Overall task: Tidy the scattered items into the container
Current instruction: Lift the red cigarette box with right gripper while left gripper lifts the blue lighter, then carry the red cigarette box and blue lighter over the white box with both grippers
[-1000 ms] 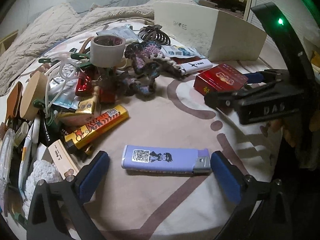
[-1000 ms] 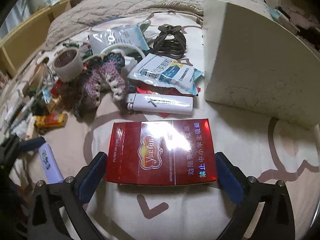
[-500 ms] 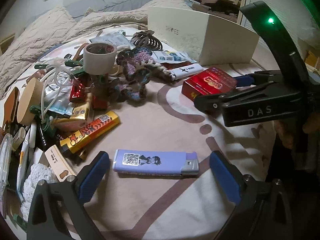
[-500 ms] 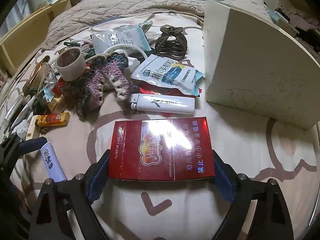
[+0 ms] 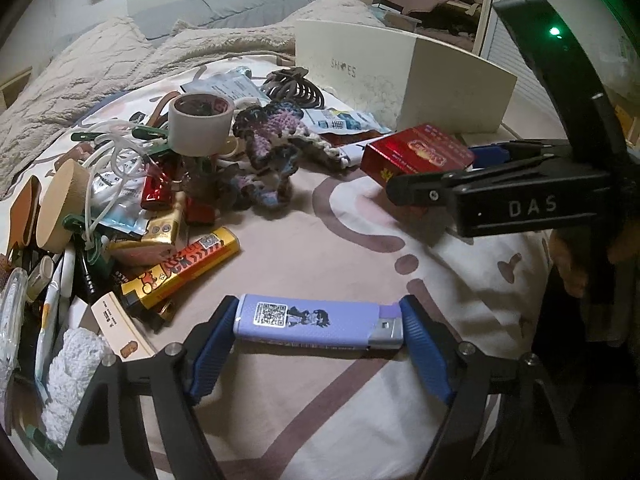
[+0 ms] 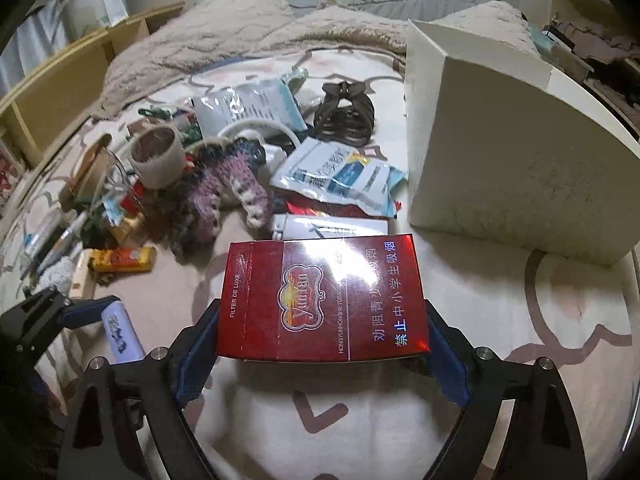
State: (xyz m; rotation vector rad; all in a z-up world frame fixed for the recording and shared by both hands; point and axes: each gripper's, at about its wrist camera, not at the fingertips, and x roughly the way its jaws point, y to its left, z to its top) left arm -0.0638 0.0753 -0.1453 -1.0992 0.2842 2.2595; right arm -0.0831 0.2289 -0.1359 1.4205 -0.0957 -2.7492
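Note:
My left gripper (image 5: 318,330) is shut on a purple lighter (image 5: 316,325), one blue pad at each end, just above the bedsheet. My right gripper (image 6: 322,340) is shut on a red cigarette pack (image 6: 322,304) and holds it lifted off the sheet. The pack (image 5: 416,156) and the right gripper also show in the left wrist view at the right. The cream shoe box (image 6: 504,160) stands at the right; in the left wrist view the box (image 5: 404,76) is at the back. The purple lighter also shows in the right wrist view (image 6: 120,330).
A pile of items lies on the bed: a tape roll (image 5: 200,124), a crocheted piece (image 5: 264,152), a yellow lighter (image 5: 180,272), a hair claw (image 6: 344,114), foil packets (image 6: 340,176), a white lighter (image 6: 332,228). A blanket (image 6: 240,28) lies behind.
Both grippers have closed on their items: the left on the purple lighter, the right on the red pack. The pack has risen off the sheet.

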